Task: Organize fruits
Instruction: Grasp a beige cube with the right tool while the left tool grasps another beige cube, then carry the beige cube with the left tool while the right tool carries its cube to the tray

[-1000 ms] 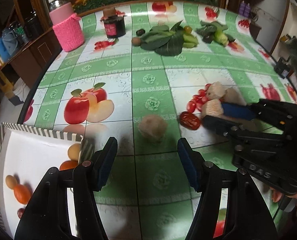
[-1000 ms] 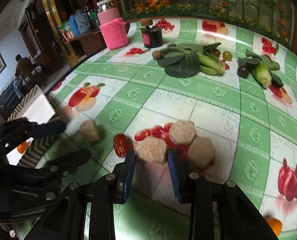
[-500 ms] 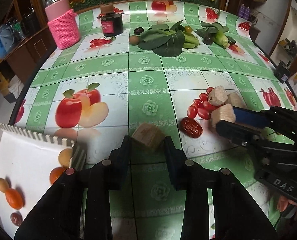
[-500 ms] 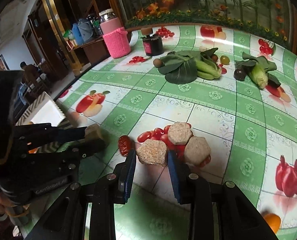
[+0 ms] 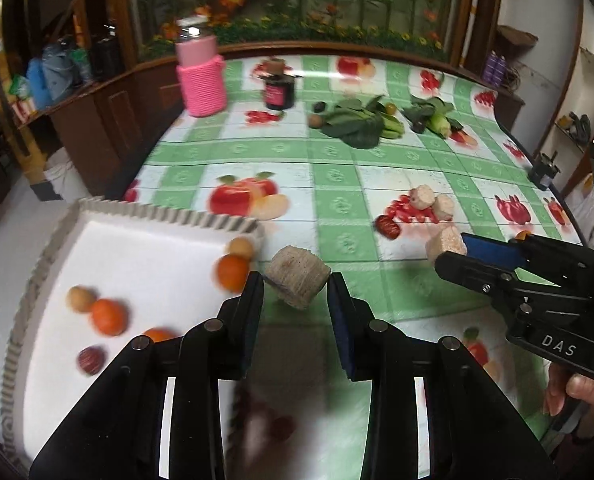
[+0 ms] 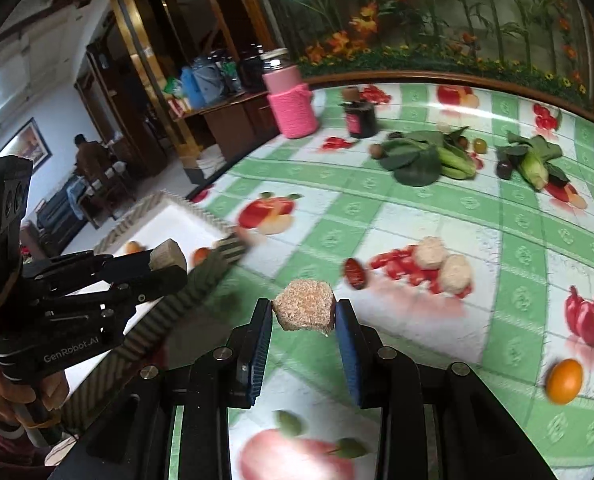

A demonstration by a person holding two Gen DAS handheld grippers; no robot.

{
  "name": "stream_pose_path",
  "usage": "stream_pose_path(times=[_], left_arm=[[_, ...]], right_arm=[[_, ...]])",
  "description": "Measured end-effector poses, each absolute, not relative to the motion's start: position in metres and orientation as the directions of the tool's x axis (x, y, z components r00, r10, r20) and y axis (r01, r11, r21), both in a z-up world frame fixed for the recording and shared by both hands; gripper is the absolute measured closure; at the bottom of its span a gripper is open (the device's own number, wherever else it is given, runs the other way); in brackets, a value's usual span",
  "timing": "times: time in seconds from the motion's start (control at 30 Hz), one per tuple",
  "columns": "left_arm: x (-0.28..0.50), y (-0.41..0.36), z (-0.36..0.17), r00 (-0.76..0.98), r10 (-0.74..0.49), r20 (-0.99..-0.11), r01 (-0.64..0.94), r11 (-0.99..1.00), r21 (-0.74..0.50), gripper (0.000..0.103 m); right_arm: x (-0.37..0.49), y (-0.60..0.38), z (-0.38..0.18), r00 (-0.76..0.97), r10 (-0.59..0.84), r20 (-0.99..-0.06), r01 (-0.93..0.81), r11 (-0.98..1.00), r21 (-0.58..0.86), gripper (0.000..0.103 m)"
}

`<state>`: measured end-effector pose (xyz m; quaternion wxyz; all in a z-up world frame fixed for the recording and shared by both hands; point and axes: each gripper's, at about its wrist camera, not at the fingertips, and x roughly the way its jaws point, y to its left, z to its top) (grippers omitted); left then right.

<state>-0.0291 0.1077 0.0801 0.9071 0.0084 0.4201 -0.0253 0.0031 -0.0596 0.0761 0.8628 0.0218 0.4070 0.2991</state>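
Note:
My left gripper (image 5: 296, 282) is shut on a tan rough-skinned fruit (image 5: 298, 280) and holds it above the table beside the white tray (image 5: 137, 264). The tray holds several small orange, tan and dark red fruits, such as an orange one (image 5: 109, 316). My right gripper (image 6: 304, 312) is shut on a second tan fruit (image 6: 305, 311), lifted off the table; it also shows in the left wrist view (image 5: 446, 243). Two more tan fruits (image 6: 443, 264) and a red date (image 6: 355, 274) lie on the fruit-print tablecloth. An orange fruit (image 6: 564, 376) lies at the right.
At the far side of the table (image 5: 337, 176) are leafy greens (image 5: 357, 124), corn (image 5: 437, 122), a dark jar (image 5: 279, 90) and a pink knit-covered jar (image 5: 201, 76). The table's left edge drops to the floor by a wooden cabinet (image 5: 97, 120).
Both grippers have lifted their tan fruits off the table. The left one has swung left towards the tray; the right one has risen and pulled away from the fruit pile.

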Motion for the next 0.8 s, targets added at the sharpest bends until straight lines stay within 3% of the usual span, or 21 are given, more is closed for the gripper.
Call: stream_pose_path(times=[0.33, 0.8], left_arm=[[-0.084, 0.159, 0.091, 0.704, 0.079, -0.705, -0.06, 0.997, 0.052, 0.071], [-0.117, 0.23, 0.081, 0.677, 0.22, -0.702, -0.23, 0.97, 0.082, 0.071]], right_arm=[[-0.034, 0.004, 0.082, 0.43, 0.587, -0.686, -0.596, 0.756, 0.272, 0.072], [-0.053, 0.087, 0.086, 0.338, 0.635, -0.695, -0.718, 0.651, 0.245, 0.072]])
